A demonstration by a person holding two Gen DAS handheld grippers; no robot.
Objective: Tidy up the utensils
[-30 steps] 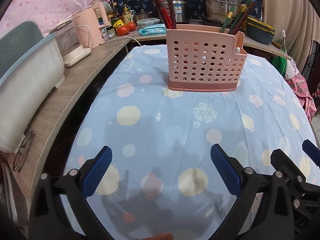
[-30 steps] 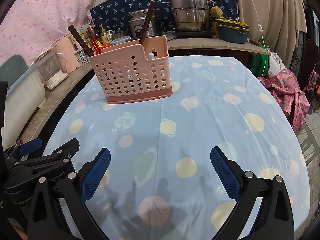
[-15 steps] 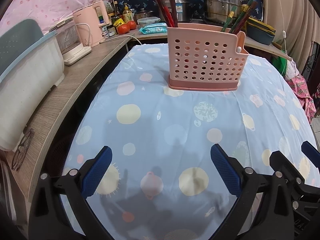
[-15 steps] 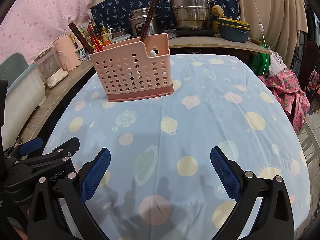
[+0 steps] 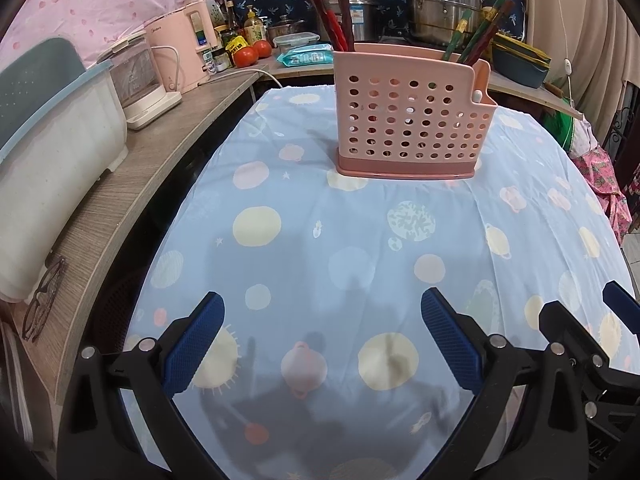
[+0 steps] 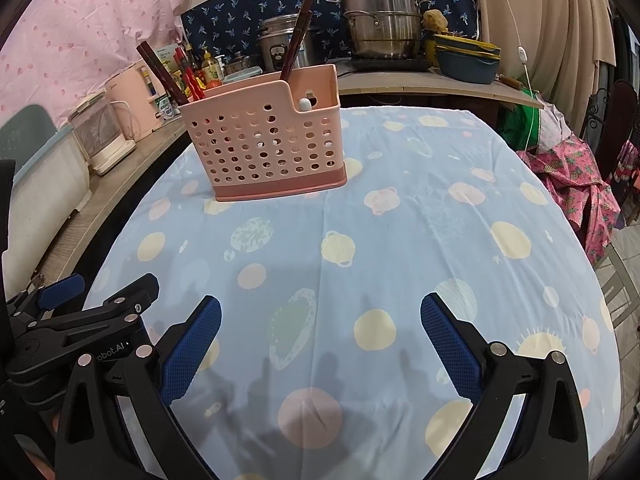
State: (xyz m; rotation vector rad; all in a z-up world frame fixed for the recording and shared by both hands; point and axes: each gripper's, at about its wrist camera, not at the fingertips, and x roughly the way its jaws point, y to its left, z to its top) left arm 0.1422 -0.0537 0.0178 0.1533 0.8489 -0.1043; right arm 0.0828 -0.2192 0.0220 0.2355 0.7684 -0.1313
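A pink perforated utensil caddy (image 5: 412, 114) stands upright at the far end of a table draped in a pale blue planet-print cloth (image 5: 320, 240), well apart from both hand-held grippers. Dark red chopsticks (image 5: 338, 8) rise from its left compartment, leaning left, while green-and-brown chopsticks (image 5: 476, 26) tilt right from the far right side; a small white utensil tip (image 6: 305, 104) shows in the notched corner compartment. In the foreground the left gripper (image 5: 322, 342) hovers over the near edge of the cloth, its blue-padded fingers (image 5: 196, 344) spread wide with nothing between them. The right gripper (image 6: 320, 340) sits just beside it, likewise spread wide and holding nothing. Along the wooden counter (image 5: 132, 184) on the left stand a white tub (image 5: 52, 160), a pink kettle (image 5: 180, 52) and a pair of glasses (image 5: 42, 300). Two tomatoes (image 5: 252, 50) and steel pots (image 6: 380, 28) line the shelf behind the caddy.
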